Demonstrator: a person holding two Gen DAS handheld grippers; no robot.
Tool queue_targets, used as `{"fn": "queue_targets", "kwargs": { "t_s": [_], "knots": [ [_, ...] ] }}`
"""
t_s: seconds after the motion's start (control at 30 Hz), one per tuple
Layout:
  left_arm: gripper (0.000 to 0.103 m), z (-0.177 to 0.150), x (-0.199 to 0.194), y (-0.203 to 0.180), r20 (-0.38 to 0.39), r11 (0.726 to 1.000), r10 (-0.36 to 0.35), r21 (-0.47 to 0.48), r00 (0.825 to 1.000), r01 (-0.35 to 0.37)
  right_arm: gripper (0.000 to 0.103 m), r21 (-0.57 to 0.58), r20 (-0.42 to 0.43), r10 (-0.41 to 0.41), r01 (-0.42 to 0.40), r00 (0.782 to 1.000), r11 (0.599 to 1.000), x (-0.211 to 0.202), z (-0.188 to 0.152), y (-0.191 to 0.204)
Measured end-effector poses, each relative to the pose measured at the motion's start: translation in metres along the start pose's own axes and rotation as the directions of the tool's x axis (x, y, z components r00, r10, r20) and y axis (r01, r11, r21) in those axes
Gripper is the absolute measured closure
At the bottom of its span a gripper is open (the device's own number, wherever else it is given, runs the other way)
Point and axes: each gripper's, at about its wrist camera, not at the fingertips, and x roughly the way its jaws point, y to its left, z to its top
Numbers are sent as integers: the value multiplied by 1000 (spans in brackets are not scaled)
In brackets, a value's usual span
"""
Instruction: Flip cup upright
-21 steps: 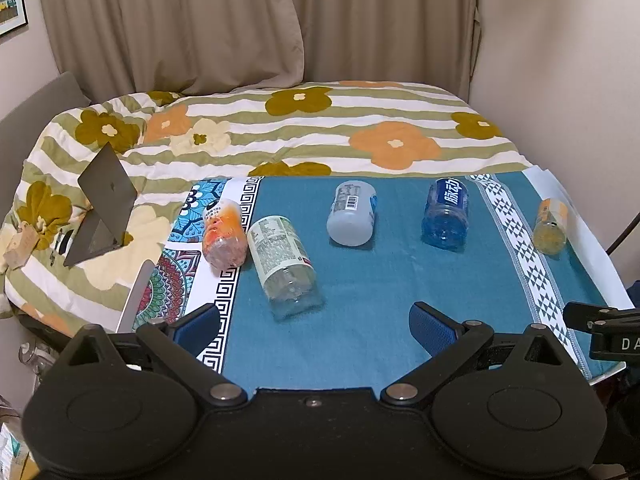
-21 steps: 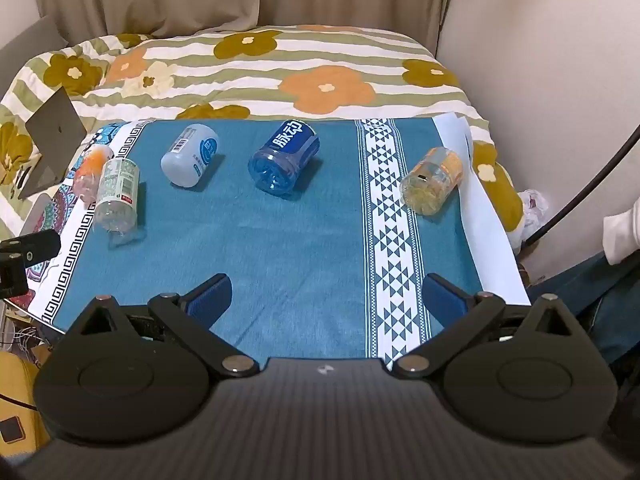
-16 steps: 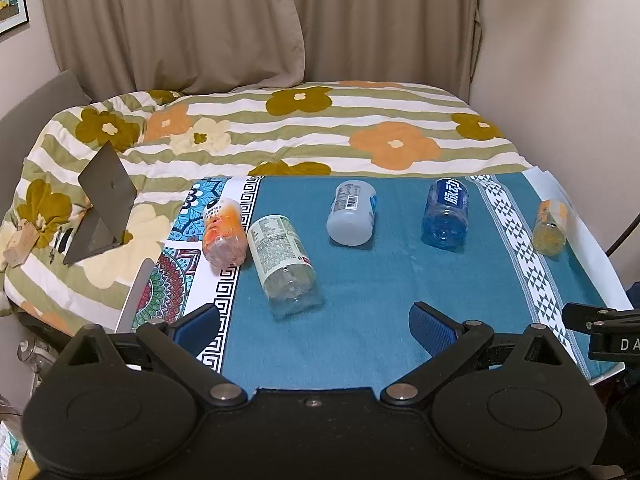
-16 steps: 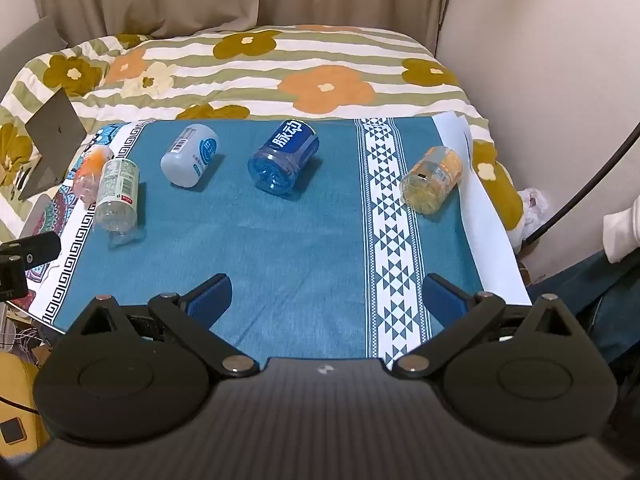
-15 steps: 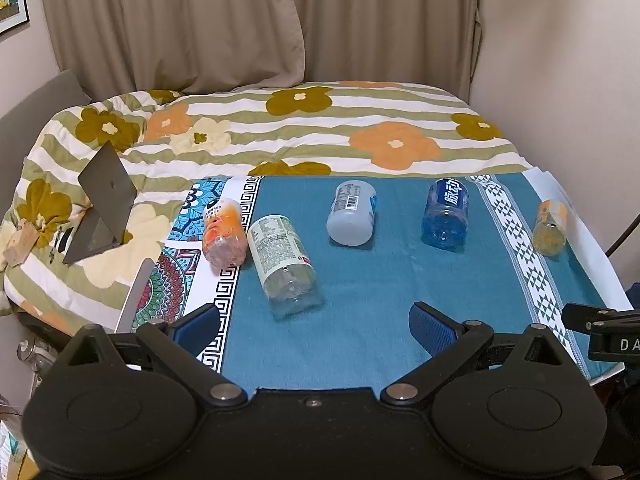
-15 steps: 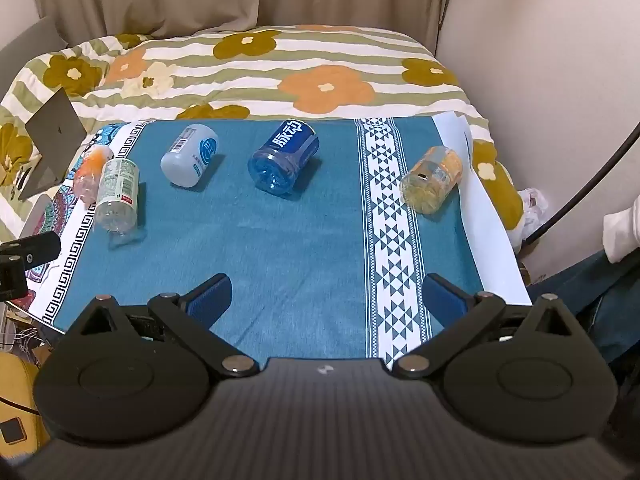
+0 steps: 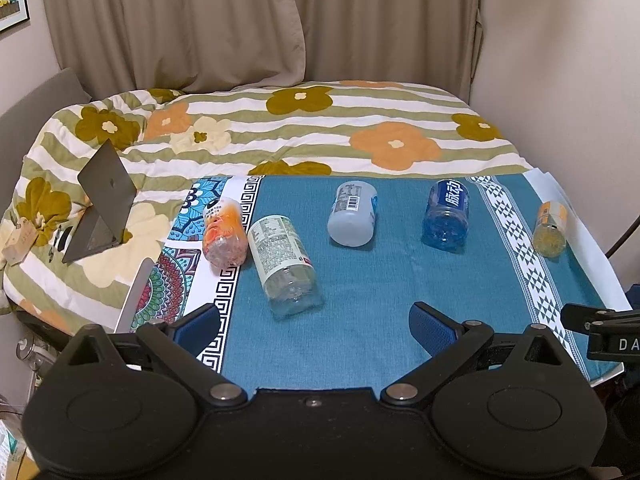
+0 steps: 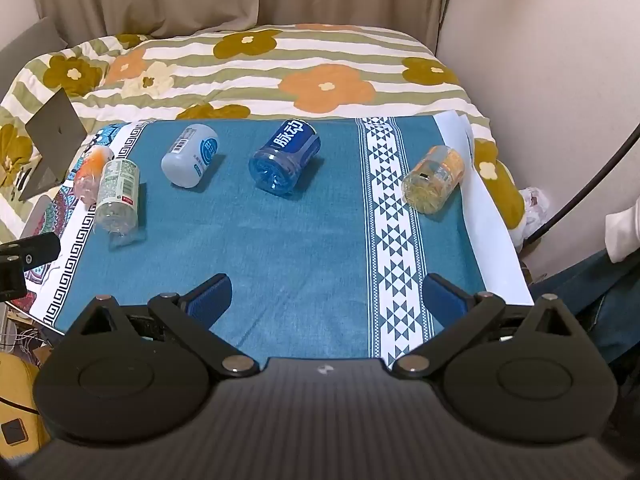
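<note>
Several cut-off bottle cups lie on their sides on a teal cloth [image 7: 380,320]: an orange one [image 7: 224,232], a clear one with a green-white label [image 7: 286,266], a grey-white one [image 7: 354,214], a blue one [image 7: 446,214] and a yellow-orange one [image 7: 551,229]. The right wrist view shows the clear one [image 8: 118,196], the grey-white one [image 8: 191,156], the blue one [image 8: 285,156] and the yellow-orange one [image 8: 434,179]. My left gripper [image 7: 314,324] is open and empty, short of the clear cup. My right gripper [image 8: 326,296] is open and empty, short of the blue cup.
The cloth lies over a board on a bed with a flowered striped quilt [image 7: 320,128]. A grey laptop [image 7: 102,204] stands open on the quilt at the left. A wall [image 8: 540,60] and a dark cable [image 8: 580,188] are close on the right.
</note>
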Motion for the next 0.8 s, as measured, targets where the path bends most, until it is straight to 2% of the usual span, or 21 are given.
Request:
{"fn": "queue_targets", "kwargs": {
  "t_s": [0.8],
  "knots": [
    [1, 4, 3, 1, -7, 1000, -9, 2, 1000, 9, 0, 0, -2, 2, -2, 1000, 1000, -1, 3, 2]
  ]
}}
